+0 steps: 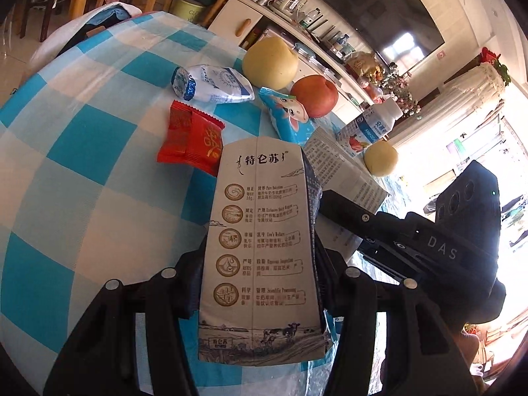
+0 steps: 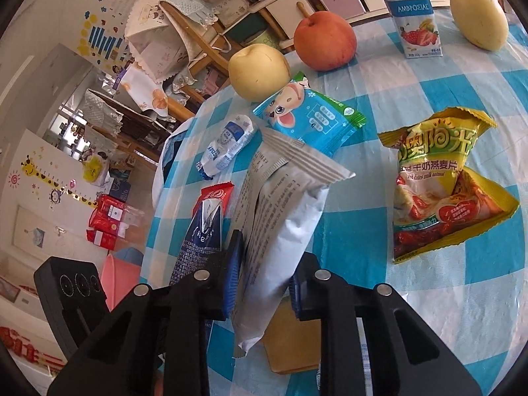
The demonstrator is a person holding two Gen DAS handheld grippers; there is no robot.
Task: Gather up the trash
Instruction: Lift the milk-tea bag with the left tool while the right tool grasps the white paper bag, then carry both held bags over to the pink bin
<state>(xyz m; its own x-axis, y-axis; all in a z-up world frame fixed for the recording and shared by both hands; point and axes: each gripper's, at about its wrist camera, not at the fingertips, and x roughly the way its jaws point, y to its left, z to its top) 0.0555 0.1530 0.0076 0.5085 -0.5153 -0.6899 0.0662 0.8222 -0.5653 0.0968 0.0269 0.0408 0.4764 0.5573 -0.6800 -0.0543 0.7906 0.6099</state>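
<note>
My left gripper (image 1: 257, 283) is shut on a flattened beige milk carton (image 1: 257, 241) and holds it above the checked tablecloth (image 1: 82, 171). My right gripper (image 2: 264, 283) is shut on a crumpled white and grey wrapper (image 2: 283, 217); that wrapper also shows in the left wrist view (image 1: 343, 178). On the table lie a red wrapper (image 1: 188, 138), a crushed white and blue milk pouch (image 1: 211, 84), a blue cartoon wrapper (image 2: 310, 115) and a yellow oatmeal bag (image 2: 439, 178). The carton's dark edge (image 2: 198, 237) shows left of my right gripper.
A yellow pear (image 1: 269, 62), a red apple (image 2: 325, 41), another yellow pear (image 2: 478, 19) and an upright yogurt bottle (image 2: 412, 10) stand at the table's far side. Chairs (image 2: 184, 39) and shelves stand beyond the table edge.
</note>
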